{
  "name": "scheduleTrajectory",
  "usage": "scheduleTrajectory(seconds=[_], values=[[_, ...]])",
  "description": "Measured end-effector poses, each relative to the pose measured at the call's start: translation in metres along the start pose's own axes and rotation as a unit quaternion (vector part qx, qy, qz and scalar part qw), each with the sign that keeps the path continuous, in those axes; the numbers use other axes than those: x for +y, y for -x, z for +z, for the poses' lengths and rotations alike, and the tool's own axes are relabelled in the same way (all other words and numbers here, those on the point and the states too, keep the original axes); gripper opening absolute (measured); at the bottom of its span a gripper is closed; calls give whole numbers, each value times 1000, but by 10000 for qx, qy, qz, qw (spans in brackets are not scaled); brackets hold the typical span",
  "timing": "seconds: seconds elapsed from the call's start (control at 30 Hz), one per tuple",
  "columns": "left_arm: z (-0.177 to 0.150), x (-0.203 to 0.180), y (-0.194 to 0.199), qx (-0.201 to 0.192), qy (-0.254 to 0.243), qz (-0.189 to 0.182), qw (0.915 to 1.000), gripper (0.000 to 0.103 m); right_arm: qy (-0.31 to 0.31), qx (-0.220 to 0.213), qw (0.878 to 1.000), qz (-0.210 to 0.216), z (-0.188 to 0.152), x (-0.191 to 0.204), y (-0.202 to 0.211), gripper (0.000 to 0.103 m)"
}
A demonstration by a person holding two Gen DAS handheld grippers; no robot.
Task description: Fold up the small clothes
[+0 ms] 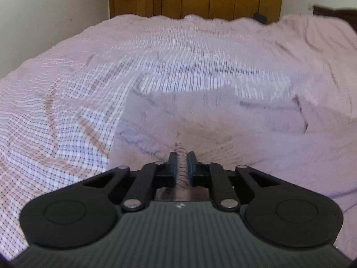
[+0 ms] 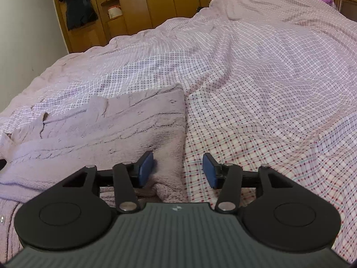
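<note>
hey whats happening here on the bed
A person with handheld tongs in each hand is folding a fuzzy lilac garment on a bed with a pink checked sheet. The left tongs are closed, pinching a bit of the garment's fabric. The right tongs are open over the garment's right edge, one pad on the fabric and the other above the sheet, gripping nothing. The garment lies partly folded, with a wooden wardrobe behind.

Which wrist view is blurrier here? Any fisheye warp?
Left wrist: motion-smeared, the checked bedsheet streaks, the fuzzy lilac garment is soft. Right wrist: sharp, checks and garment ribs crisp. Both views: bed edges bow, corners vignette dark.
</note>
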State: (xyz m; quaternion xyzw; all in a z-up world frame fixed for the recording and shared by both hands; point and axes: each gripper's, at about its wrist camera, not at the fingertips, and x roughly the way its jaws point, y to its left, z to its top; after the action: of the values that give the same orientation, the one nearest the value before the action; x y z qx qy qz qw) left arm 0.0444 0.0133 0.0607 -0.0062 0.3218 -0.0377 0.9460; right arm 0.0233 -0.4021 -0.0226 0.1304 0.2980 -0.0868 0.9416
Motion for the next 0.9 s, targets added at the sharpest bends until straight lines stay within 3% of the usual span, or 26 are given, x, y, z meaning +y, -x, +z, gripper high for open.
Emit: scheduleTrajectory(seconds=[0.17, 0.37, 0.47, 0.53, 0.7, 0.77, 0.83, 0.9], values=[[11, 7, 4, -546, 187, 153, 9982, 11, -67, -13, 10000, -11, 0, -1, 4, 56], [6, 6, -19, -223, 38, 422, 9989, 14, -111, -97, 9995, -291, 4, -3, 34, 56], [-1, -3, -24, -497, -415, 1040, 9925, 20, -307, -67, 9990, -305, 9, -12, 50, 56], [-3, -5, -19, -634, -462, 1223, 9894, 28, -421, 18, 9987, -297, 11, -17, 54, 56], [-1, 3, 11, -742, -133, 599, 9954, 28, -408, 430, 9978, -296, 6, -17, 47, 56], [-1, 12, 19, -392, 231, 48, 9990, 28, -467, 482, 9971, -361, 2, -13, 48, 56], [-6, 24, 26, -84, 656, -760, 9949, 28, -434, 391, 9977, -350, -2, -6, 55, 56], [-14, 22, 33, -83, 502, -869, 9949, 28, -390, 280, 9985, -250, -7, 1, 63, 56]])
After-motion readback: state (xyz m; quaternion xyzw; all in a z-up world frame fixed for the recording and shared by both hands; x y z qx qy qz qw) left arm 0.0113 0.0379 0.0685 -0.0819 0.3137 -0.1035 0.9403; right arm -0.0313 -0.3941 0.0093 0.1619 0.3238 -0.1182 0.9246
